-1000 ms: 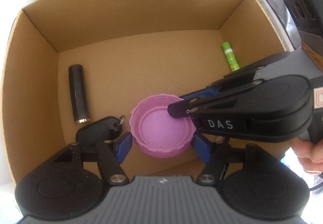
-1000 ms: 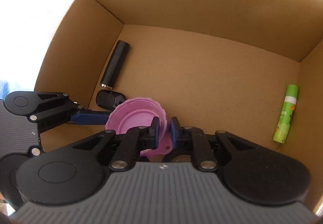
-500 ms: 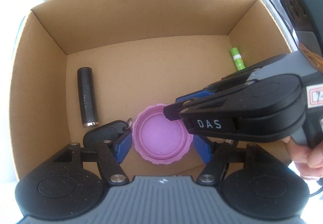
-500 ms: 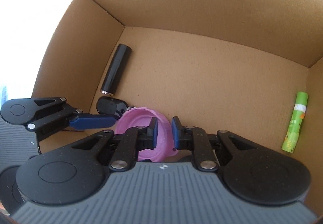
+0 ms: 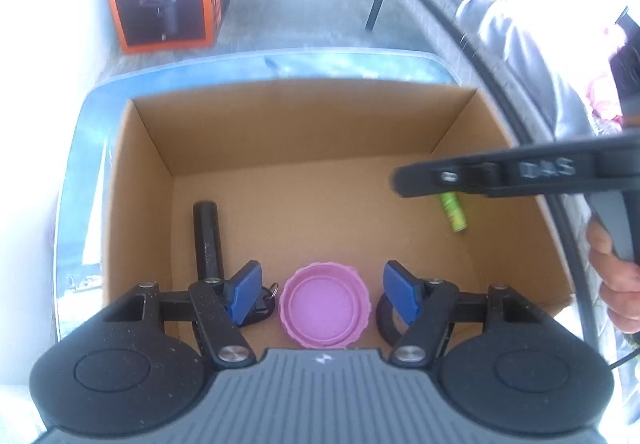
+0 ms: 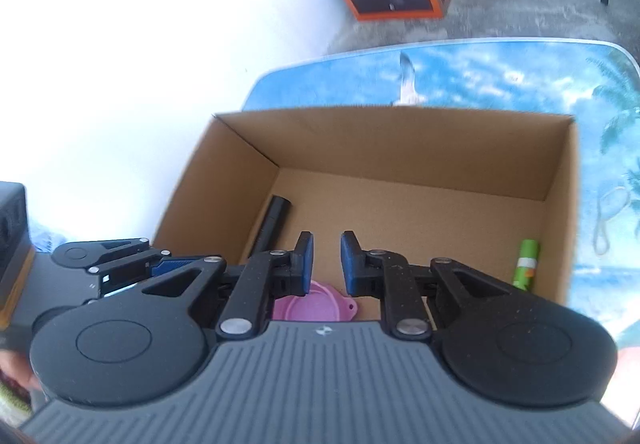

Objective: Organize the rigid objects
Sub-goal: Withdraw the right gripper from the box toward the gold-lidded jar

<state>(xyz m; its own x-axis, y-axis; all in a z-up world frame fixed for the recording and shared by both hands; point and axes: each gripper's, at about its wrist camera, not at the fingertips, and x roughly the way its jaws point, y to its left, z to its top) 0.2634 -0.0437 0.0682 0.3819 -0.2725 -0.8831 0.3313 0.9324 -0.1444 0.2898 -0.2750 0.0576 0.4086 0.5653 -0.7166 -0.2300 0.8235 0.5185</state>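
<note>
Fingers of the left gripper (image 5: 320, 290) stand wide, empty, above the pink lid (image 5: 324, 310) at the cardboard box's (image 5: 500, 244) near wall. Right gripper (image 6: 326, 264): narrow gap, nothing held. Black tube (image 5: 208, 236) hugs the box's left wall, green tube (image 5: 454, 210) the right; mid-floor bare.

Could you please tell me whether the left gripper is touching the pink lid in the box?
Apart. The left wrist view shows the left gripper open, bare cardboard visible between each blue pad and the pink lid.
</note>
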